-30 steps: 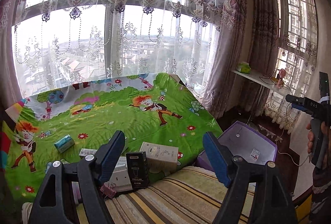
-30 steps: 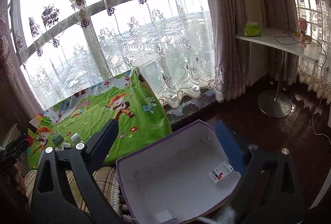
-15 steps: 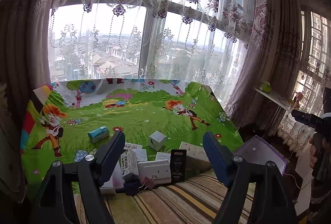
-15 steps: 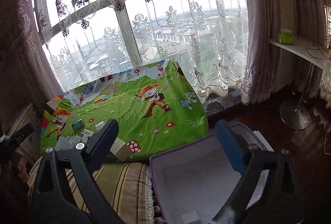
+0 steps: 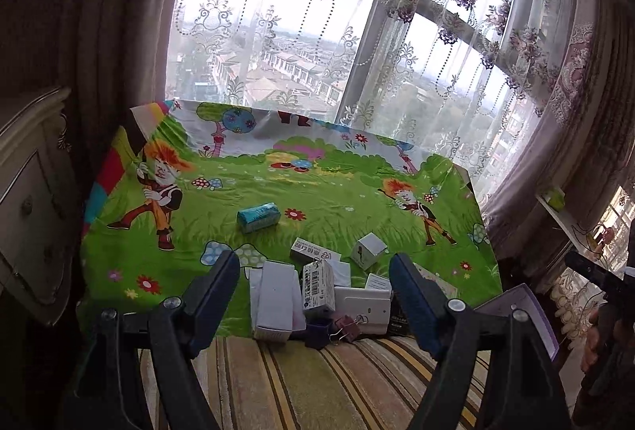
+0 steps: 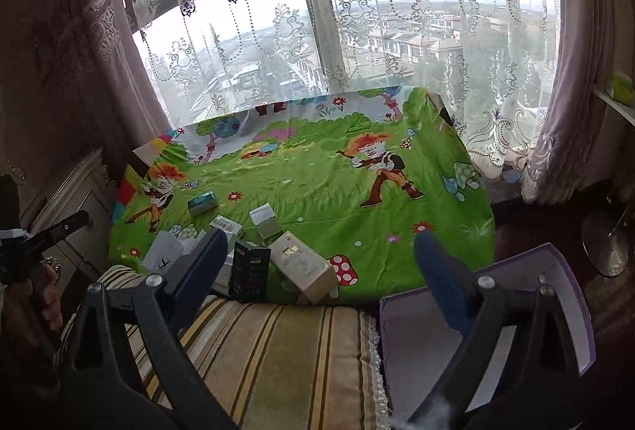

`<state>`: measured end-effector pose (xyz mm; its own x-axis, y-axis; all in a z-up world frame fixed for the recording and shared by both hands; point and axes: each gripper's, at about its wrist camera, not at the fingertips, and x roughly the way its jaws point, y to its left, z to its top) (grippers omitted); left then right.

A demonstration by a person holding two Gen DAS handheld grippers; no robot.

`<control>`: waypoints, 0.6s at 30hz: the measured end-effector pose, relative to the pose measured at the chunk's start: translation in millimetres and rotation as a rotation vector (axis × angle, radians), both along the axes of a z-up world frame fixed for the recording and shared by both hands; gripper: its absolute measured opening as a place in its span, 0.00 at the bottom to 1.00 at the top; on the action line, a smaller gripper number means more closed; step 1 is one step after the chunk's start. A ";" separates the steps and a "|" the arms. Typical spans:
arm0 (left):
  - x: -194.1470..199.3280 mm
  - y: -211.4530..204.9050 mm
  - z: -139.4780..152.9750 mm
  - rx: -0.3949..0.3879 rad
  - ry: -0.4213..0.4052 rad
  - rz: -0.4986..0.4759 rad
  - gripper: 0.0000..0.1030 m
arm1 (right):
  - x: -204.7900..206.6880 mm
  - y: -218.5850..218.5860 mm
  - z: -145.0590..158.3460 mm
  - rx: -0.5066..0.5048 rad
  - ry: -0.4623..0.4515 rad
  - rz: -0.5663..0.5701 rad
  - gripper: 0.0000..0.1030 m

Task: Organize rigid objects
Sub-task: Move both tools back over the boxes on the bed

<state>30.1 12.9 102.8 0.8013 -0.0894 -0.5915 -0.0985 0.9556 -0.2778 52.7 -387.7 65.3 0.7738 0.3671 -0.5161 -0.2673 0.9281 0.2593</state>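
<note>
Both grippers stood with fingers spread wide and held nothing. The left gripper (image 5: 315, 295) pointed at a huddle of small boxes (image 5: 317, 291) at the near edge of the green cartoon cloth (image 5: 337, 199); a binder clip (image 5: 349, 322) lay touching them. The right gripper (image 6: 321, 267) hung over the striped cushion (image 6: 278, 342), the cream carton (image 6: 303, 265) and black box (image 6: 250, 265) just ahead, the purple-rimmed bin (image 6: 567, 271) at its right. The boxes were packed so tightly that a closing finger would likely have nudged a neighbour off the edge. A lone teal packet (image 5: 258, 217) lay farther back, well apart.
</note>
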 end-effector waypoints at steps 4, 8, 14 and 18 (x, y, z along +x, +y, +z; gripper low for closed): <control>19.6 14.3 -27.5 -0.081 0.124 0.025 0.76 | 16.7 32.5 -17.7 -0.015 0.077 0.080 0.93; 37.9 20.1 -53.1 -0.130 0.227 0.044 0.76 | 35.6 64.1 -41.3 0.004 0.190 0.162 0.93; 62.8 15.2 -82.0 -0.071 0.332 0.056 0.76 | 59.5 99.5 -76.6 0.013 0.334 0.234 0.93; 75.5 12.7 -96.6 -0.041 0.401 0.043 0.73 | 73.3 106.2 -95.1 0.050 0.422 0.244 0.93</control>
